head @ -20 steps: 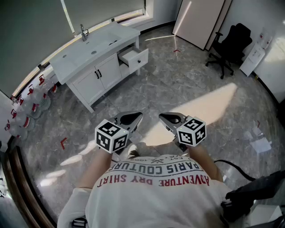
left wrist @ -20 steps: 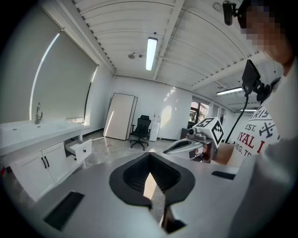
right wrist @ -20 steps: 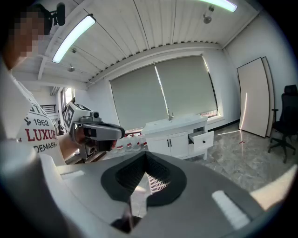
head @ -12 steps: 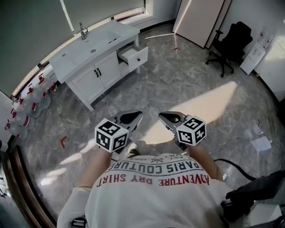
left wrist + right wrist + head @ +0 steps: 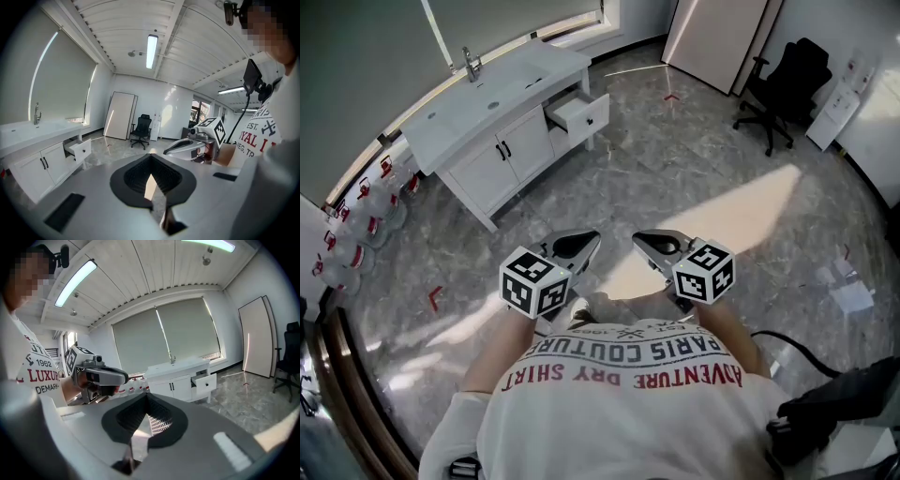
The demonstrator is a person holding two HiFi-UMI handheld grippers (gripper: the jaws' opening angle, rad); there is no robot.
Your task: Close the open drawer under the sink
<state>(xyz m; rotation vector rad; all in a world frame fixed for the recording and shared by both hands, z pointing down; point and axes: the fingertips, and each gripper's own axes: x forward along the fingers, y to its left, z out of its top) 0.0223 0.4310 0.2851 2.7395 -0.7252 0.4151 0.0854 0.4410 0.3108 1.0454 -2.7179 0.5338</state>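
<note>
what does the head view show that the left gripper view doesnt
Only the head view: the left gripper's marker cube and the black cable on the floor. Only the left gripper view: the ceiling light. Both: the open drawer under the sink, the office chair and the right gripper.

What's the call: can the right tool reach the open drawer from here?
Probably not yet. The drawer sits far across the floor from the right tool, which is held close to the person. No obstacle shows on the floor between them, so walking up looks free.
</note>
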